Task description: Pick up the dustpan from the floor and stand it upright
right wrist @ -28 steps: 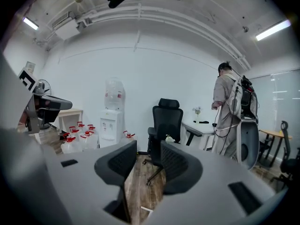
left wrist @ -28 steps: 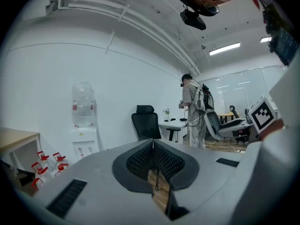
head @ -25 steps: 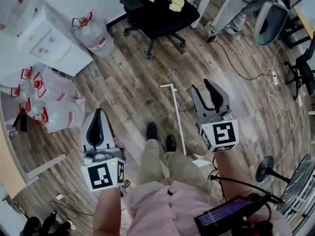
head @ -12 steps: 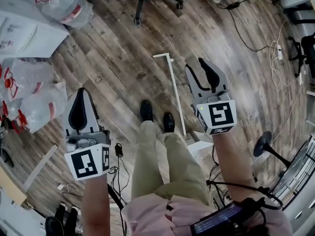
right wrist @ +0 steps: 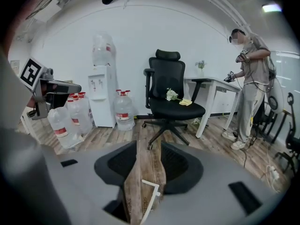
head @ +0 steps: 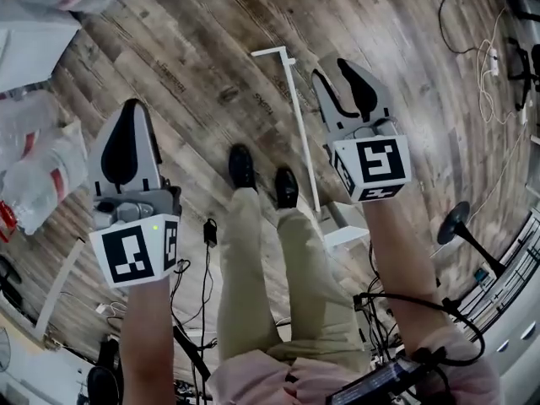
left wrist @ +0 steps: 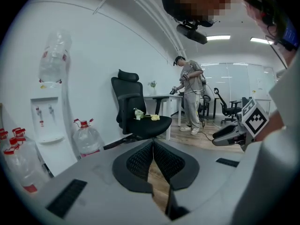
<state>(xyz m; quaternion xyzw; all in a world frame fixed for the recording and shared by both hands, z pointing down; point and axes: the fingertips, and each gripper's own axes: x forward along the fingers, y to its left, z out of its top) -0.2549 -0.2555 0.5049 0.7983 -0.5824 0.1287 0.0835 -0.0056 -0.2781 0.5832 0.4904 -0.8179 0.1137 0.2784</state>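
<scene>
I see the dustpan (head: pixel 299 133) lying flat on the wood-plank floor (head: pixel 194 57), not yet stood up. It is white, with a long thin handle (head: pixel 305 159) that runs nearly straight away from me. The handle's far end bends sideways into a short crossbar (head: pixel 272 52), which also shows in the right gripper view (right wrist: pixel 151 187). The pan (head: pixel 342 236) is at the near end, partly hidden in the head view.

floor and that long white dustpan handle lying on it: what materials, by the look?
The brown plank floor looks like wood or wood-look laminate, matte: grain streaks and board seams show. The long white dustpan handle is a thin straight rod, smooth white; painted metal or plastic, can't tell which.
</scene>
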